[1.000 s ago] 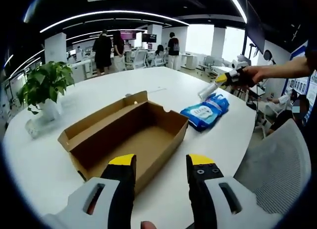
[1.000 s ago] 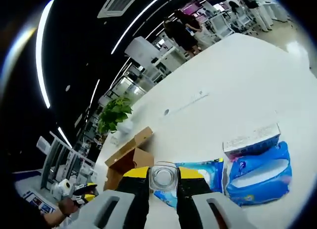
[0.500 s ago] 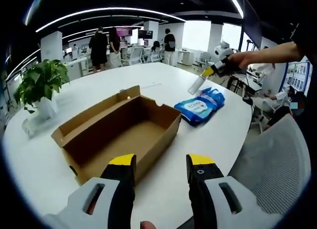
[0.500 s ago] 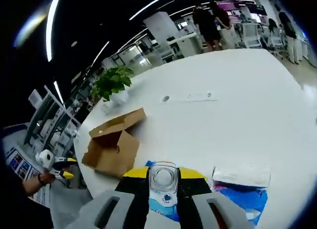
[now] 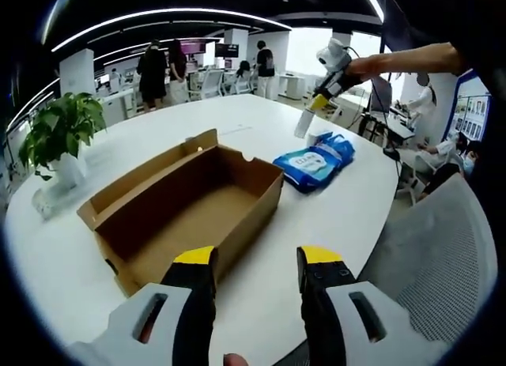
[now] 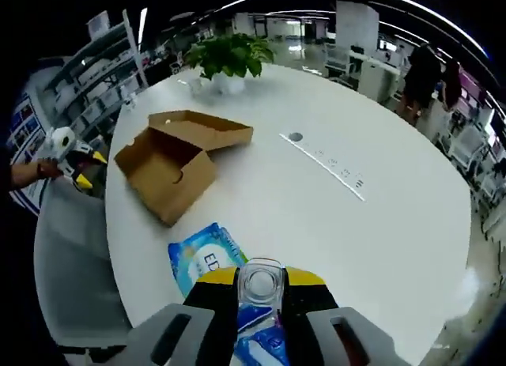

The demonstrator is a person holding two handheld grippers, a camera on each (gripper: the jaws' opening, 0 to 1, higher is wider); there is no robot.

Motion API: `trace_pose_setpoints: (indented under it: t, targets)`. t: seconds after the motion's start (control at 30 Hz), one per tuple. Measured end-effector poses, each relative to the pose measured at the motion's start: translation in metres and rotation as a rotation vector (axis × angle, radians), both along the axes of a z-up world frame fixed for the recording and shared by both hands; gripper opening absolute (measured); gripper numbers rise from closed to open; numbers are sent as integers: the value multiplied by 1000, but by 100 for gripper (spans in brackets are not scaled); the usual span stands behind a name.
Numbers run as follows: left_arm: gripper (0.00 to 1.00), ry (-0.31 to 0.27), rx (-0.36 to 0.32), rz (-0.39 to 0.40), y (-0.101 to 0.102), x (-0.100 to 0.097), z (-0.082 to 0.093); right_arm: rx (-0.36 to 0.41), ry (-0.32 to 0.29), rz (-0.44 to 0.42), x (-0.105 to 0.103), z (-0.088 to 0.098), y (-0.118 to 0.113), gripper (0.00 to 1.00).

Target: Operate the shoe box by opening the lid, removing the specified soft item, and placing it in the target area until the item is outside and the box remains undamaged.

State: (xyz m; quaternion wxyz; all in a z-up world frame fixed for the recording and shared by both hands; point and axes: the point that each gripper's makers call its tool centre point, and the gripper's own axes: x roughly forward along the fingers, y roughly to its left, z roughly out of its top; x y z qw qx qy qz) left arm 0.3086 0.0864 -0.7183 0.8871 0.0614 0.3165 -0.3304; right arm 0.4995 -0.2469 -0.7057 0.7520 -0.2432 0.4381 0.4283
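Left gripper view: your plant (image 5: 59, 129) stands far left on the white table (image 5: 261, 129); the shoe box (image 5: 183, 209) lies open mid-table, and the blue soft pack (image 5: 311, 160) lies outside, right of it. Your left gripper (image 5: 254, 265) gapes, holding nothing. Your right gripper (image 6: 259, 281) clamps a clear bottle (image 6: 260, 285).

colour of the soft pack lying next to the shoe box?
Blue with white print; the soft pack shows best in the left gripper view.
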Motion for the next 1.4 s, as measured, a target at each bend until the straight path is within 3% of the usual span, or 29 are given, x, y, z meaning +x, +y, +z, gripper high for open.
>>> trace_pose_setpoints:
  t: [0.17, 0.4, 0.97, 1.4]
  targets:
    - [40, 9, 4, 5, 3, -3, -4, -121, -15, 155, 0, -8, -1, 16]
    - [41, 38, 1, 6, 7, -9, -14, -227, -19, 293, 5, -16, -4, 16]
    - [43, 42, -17, 50, 18, -5, -14, -298, -7, 363, 10, -30, -7, 16]
    - [45, 44, -38, 69, 20, 0, -13, -305, 21, 367, 6, -49, -8, 17]
